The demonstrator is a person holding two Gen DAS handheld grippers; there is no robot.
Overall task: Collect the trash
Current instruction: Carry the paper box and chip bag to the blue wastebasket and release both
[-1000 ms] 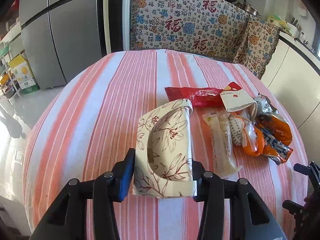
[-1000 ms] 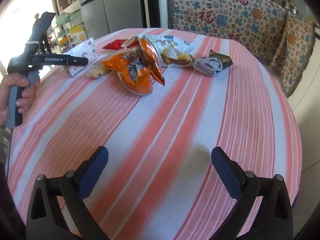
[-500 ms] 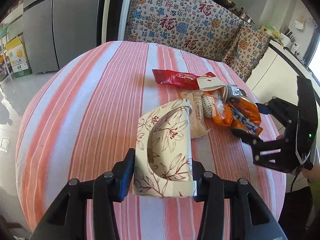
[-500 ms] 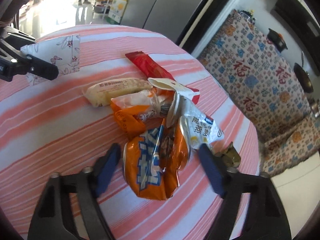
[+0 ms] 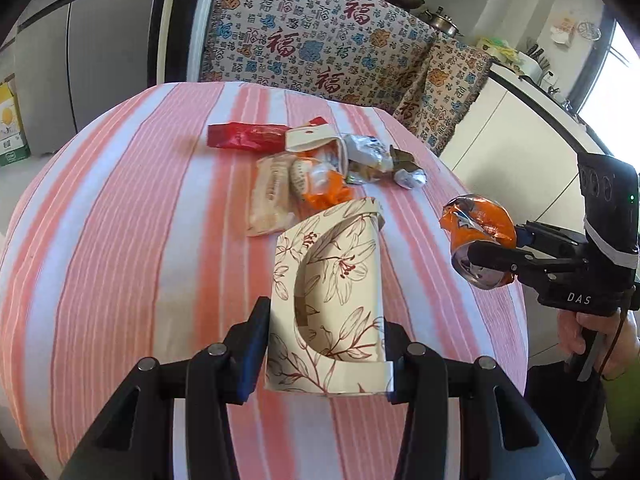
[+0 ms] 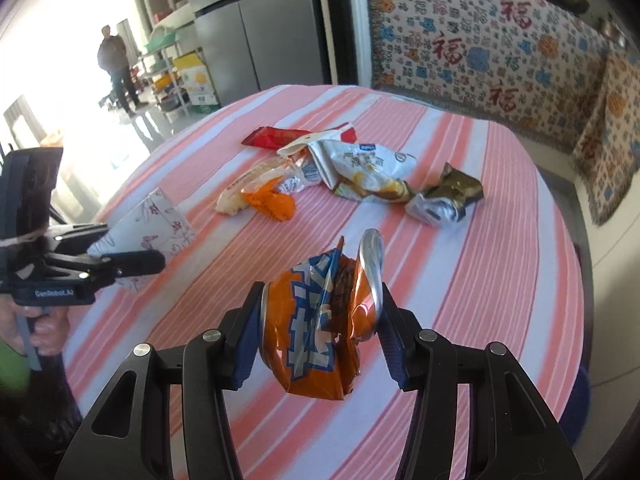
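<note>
1. While the left gripper (image 5: pixel 326 346) clamps the floral paper box (image 5: pixel 328 300) between its pads, the left wrist view shows that box raised over the striped counter (image 5: pixel 120 220). Its curved cut-out faces the camera, and nothing can be seen inside it.
2. Ahead of this gripper lies the remaining trash: a red wrapper (image 5: pixel 248 136), a pale biscuit packet (image 5: pixel 270 196) and crumpled foil bits (image 5: pixel 372 156). Off to its right, the right gripper (image 5: pixel 486 246) carries an orange snack bag (image 5: pixel 478 228) clear of the counter.
3. In the right wrist view, the right gripper (image 6: pixel 316 330) is closed on the orange snack bag (image 6: pixel 316 320), both pads pressing its crinkled sides. The bag's silvery mouth gapes upward; whether crumbs remain inside I cannot tell.
4. Beyond this gripper sit a white pouch (image 6: pixel 360 164), a dark foil wrapper (image 6: pixel 446 198) and an orange scrap (image 6: pixel 272 204). To its left, the left gripper (image 6: pixel 136 262) holds the floral paper box (image 6: pixel 154 220).
5. Likely risks: the slick, half-crushed bag could slide from the pads, since film gives little purchase. If tilted, it may spill leftovers. The thin box could buckle under the squeeze, and the two grippers may collide if both head for one bin.
</note>
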